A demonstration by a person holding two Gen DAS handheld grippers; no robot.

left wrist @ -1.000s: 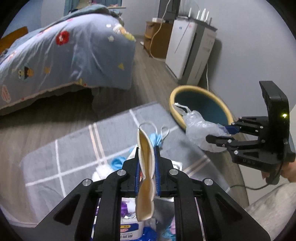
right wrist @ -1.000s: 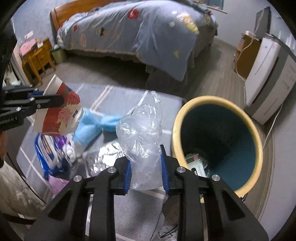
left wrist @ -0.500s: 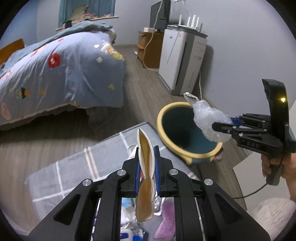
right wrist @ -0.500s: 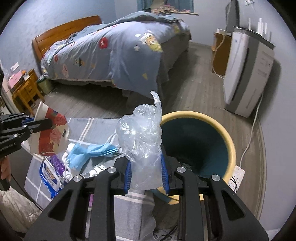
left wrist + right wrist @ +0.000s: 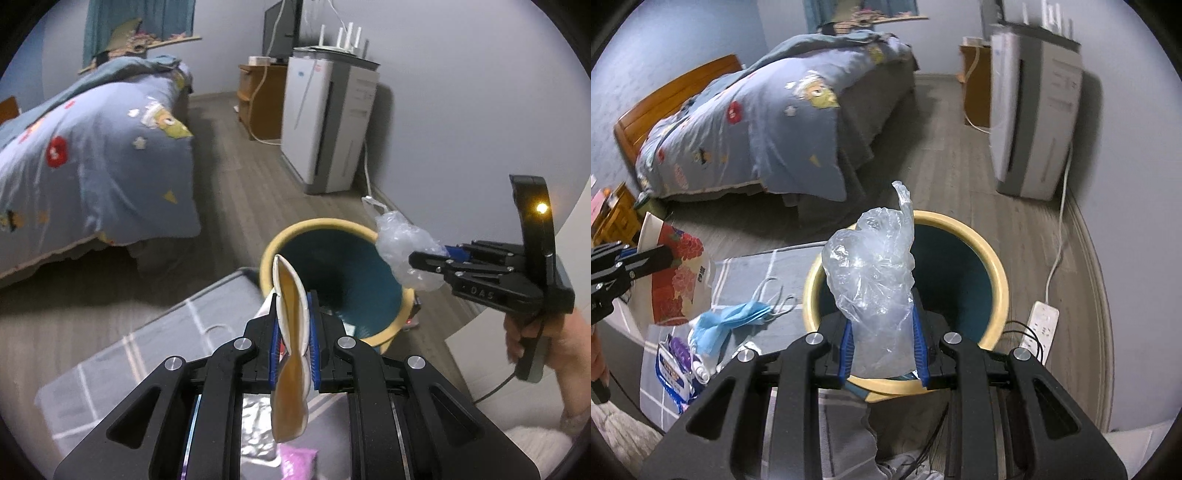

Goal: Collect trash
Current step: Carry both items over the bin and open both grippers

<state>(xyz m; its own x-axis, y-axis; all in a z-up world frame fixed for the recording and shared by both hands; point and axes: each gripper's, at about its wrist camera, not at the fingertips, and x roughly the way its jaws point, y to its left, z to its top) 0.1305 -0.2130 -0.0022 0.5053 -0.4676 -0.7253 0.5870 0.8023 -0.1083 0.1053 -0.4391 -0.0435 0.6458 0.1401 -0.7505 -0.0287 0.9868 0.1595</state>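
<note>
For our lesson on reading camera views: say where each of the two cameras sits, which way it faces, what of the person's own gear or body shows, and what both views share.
Left wrist: on the left gripper, looking along its fingers, shut on a flattened paper cup, down at the bin; the right gripper and hand show at right.
Right wrist: on the right gripper, shut on a plastic bag, above the bin; the left gripper shows at left.
Shared: bin, bed, mat, both grippers.

Your right gripper [image 5: 882, 349] pinches the crumpled clear plastic bag [image 5: 873, 280], the yellow-rimmed bin [image 5: 997, 273] just beyond the fingertips, a blue face mask [image 5: 731, 317] lying off to their left.
</note>
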